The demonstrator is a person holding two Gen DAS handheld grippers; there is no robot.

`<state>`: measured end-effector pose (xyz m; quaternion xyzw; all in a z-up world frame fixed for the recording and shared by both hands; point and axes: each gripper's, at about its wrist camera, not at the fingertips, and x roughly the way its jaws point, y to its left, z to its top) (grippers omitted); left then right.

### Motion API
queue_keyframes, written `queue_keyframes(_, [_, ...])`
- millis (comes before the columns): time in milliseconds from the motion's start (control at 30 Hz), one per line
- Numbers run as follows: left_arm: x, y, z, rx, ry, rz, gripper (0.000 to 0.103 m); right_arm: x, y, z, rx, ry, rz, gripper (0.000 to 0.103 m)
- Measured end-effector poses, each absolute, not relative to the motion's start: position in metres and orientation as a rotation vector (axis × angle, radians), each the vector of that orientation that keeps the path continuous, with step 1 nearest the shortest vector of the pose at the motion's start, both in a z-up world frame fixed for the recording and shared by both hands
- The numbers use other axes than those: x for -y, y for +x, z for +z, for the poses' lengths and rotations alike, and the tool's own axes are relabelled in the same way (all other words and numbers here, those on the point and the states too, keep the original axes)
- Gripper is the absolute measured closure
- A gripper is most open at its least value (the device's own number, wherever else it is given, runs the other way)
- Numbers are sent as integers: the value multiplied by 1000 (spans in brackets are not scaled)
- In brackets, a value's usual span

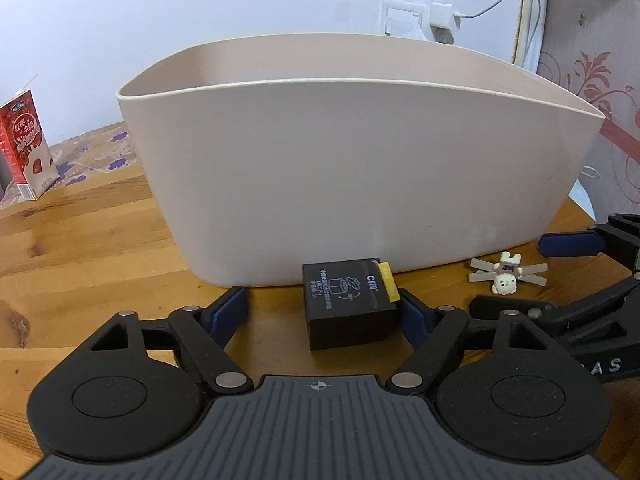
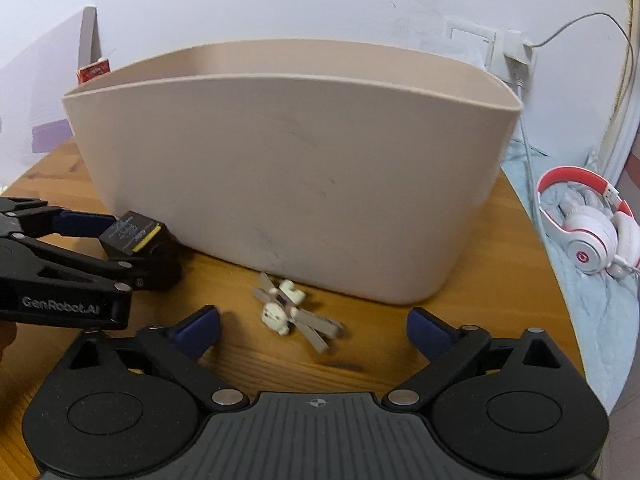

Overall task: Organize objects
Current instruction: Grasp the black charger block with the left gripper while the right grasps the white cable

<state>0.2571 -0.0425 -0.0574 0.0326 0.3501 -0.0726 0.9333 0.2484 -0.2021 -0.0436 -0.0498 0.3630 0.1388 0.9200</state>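
Observation:
A large beige tub (image 1: pixel 360 184) stands on the wooden table, also in the right wrist view (image 2: pixel 296 184). A small black box with a yellow edge (image 1: pixel 347 304) lies in front of it between the fingers of my open left gripper (image 1: pixel 320 308), close to the right finger; the left finger is well clear. The box shows too in the right wrist view (image 2: pixel 134 234). A small white toy with grey blades (image 2: pixel 290 314) lies between the wide-open fingers of my right gripper (image 2: pixel 314 326); it also shows in the left wrist view (image 1: pixel 507 275).
A red milk carton (image 1: pixel 26 148) stands at the far left of the table. Red and white headphones (image 2: pixel 592 236) lie on a blue cloth off the table's right edge. A wall socket with a charger and cable (image 1: pixel 442 16) is behind the tub.

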Motion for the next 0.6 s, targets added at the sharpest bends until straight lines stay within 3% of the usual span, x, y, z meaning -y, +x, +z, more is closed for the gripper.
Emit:
queue_keyframes(33, [40, 254, -57, -713, 68, -149, 32, 201, 248, -43, -744, -105, 282, 15])
queue_keyframes(67, [39, 254, -56, -708, 67, -149, 36, 201, 248, -42, -743, -104, 285, 24])
queue_keyframes(100, [38, 255, -56, -705, 66, -147, 46, 200, 246, -41, -739, -104, 291, 41])
queue_keyframes(133, [37, 257, -56, -704, 64, -145, 54, 200, 244, -39, -735, -102, 299, 50])
queue_keyframes(167, [36, 257, -55, -704, 62, -144, 56, 199, 242, -37, -732, -110, 303, 63])
queue_keyframes(600, [15, 226, -49, -725, 46, -146, 56, 184, 208, -29, -731, -153, 300, 65])
